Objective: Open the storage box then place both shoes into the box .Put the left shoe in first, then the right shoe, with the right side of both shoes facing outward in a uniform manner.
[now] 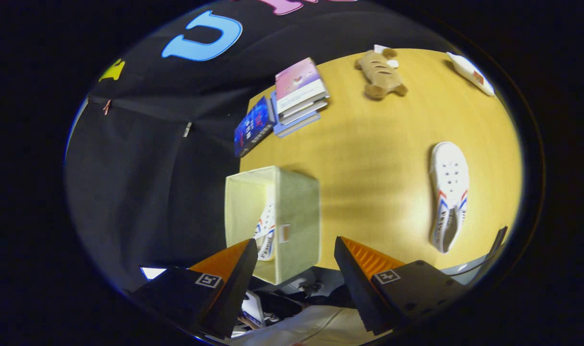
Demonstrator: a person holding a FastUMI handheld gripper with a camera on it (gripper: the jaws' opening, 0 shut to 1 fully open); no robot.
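Now hand-held gripper [294, 259] gapes wide, empty above storage box [292, 211] at worktop [369, 158] edge, one shoe [267, 230] inside; second shoe [448, 194] lies mid-worktop, risks going in wrong-facing.

One storage box [282, 216], two white shoes, one inside the box [267, 230], one on the table [448, 192], one plush toy [381, 73], one stack of books [299, 96], one separate blue book [252, 126], one white packet [470, 73], one gripper [296, 269] with fingers spread empty.
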